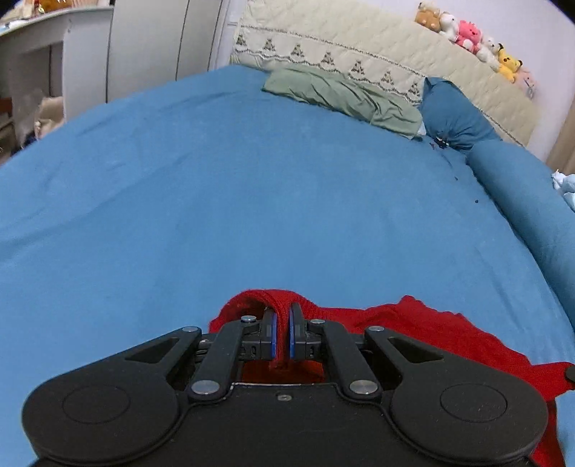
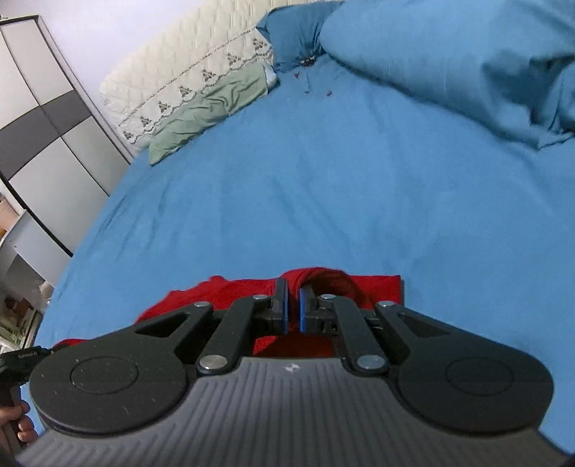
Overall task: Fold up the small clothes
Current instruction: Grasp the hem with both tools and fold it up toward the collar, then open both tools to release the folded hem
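A red knitted garment (image 1: 424,330) lies on the blue bedsheet (image 1: 251,197) at the near edge of the bed. My left gripper (image 1: 282,323) is shut on a raised fold of the garment's left end. In the right wrist view the same red garment (image 2: 230,291) spreads to the left under my right gripper (image 2: 293,305), which is shut on a bunched fold at its right end. The cloth under both gripper bodies is hidden.
A green cloth (image 1: 341,95) lies at the head of the bed against a cream quilted headboard cover (image 1: 377,46). A blue pillow (image 1: 456,111) and rolled blue duvet (image 2: 449,57) lie on the right. Plush toys (image 1: 467,34) sit on the headboard. A wardrobe (image 2: 46,118) stands left.
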